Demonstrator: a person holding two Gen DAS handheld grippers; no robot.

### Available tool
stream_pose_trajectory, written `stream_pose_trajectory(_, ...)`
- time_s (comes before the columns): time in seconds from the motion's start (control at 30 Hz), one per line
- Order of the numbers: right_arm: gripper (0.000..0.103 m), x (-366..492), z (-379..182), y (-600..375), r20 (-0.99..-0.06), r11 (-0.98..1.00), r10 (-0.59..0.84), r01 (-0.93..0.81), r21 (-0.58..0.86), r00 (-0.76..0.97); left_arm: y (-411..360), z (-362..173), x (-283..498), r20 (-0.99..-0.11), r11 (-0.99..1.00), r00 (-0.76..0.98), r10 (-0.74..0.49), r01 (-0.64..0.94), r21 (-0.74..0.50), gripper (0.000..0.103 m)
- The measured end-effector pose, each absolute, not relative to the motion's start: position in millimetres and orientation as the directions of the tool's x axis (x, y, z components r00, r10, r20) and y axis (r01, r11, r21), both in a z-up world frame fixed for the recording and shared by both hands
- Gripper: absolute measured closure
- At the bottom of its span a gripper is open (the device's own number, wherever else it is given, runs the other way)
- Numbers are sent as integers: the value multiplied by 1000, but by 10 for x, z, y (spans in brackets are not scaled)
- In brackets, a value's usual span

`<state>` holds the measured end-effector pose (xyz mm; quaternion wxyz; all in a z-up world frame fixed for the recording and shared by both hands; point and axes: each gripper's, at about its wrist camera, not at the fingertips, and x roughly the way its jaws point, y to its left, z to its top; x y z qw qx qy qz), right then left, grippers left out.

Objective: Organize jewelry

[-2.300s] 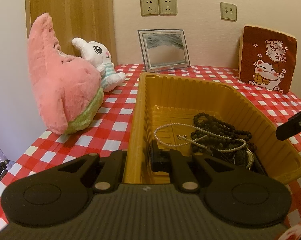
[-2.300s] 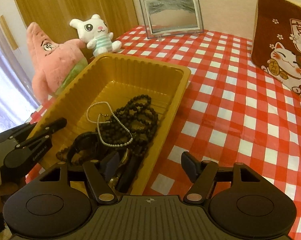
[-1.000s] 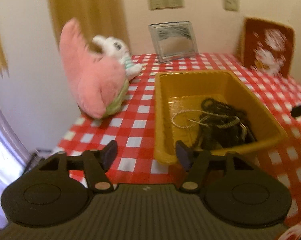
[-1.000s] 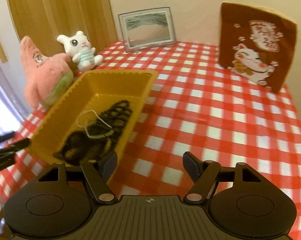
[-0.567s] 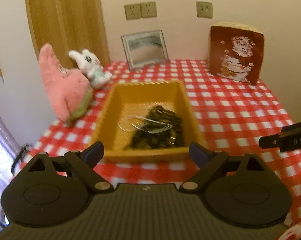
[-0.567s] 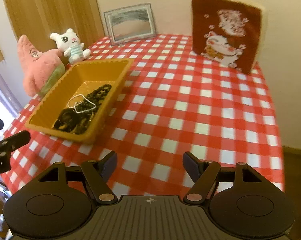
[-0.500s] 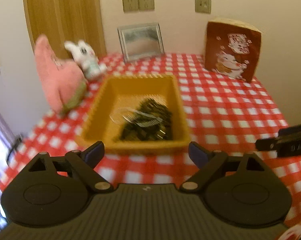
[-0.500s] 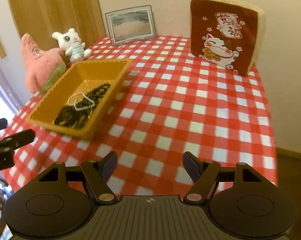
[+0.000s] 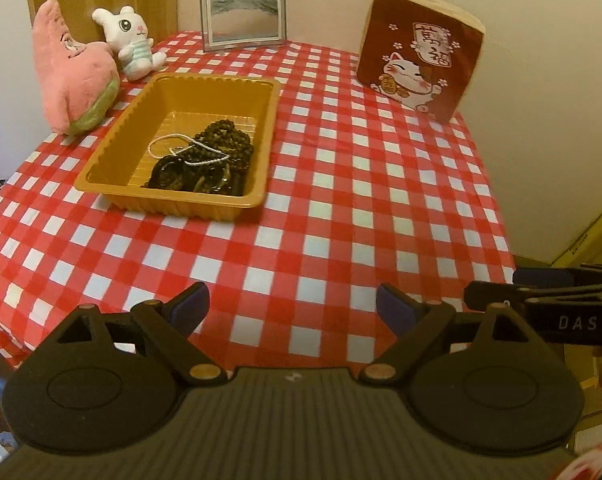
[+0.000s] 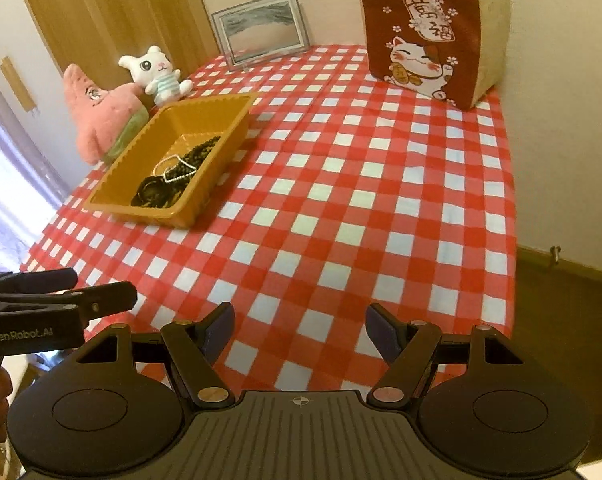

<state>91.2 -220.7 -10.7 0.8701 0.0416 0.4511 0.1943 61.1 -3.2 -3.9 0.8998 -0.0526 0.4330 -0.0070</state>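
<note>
A golden-yellow plastic tray (image 9: 101,186) sits on the red-checked tablecloth at the left. Inside it lie a black bead necklace (image 9: 225,140), a thin pale chain (image 9: 189,148) and dark bangles (image 9: 169,172). The same tray (image 10: 221,110) and beads (image 10: 195,156) show in the right wrist view. My left gripper (image 9: 292,306) hovers over the table's near edge, open wide and empty. My right gripper (image 10: 301,328) is beside it over the near edge, also open with nothing between its fingers. Both are well back from the tray.
A pink star plush (image 9: 73,76) and a white bunny plush (image 9: 131,42) stand left of and behind the tray. A picture frame (image 9: 243,18) leans on the back wall. A maroon lucky-cat cushion (image 9: 419,56) sits at the back right. Brown floor (image 10: 561,320) lies past the table's right edge.
Both grippers have drawn back and up from the tray to the table's near edge. The left jaws, earlier narrow astride the tray's wall, have spread wide. The tray and jewelry lie still.
</note>
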Motion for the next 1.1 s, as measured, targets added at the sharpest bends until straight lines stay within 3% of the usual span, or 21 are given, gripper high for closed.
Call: stream_pose_trajectory(1.1,31,875,-69,-2318,-751,913,397,-311,264,528,-162,-12,576,-770,996,635,-70,-3,-93,13)
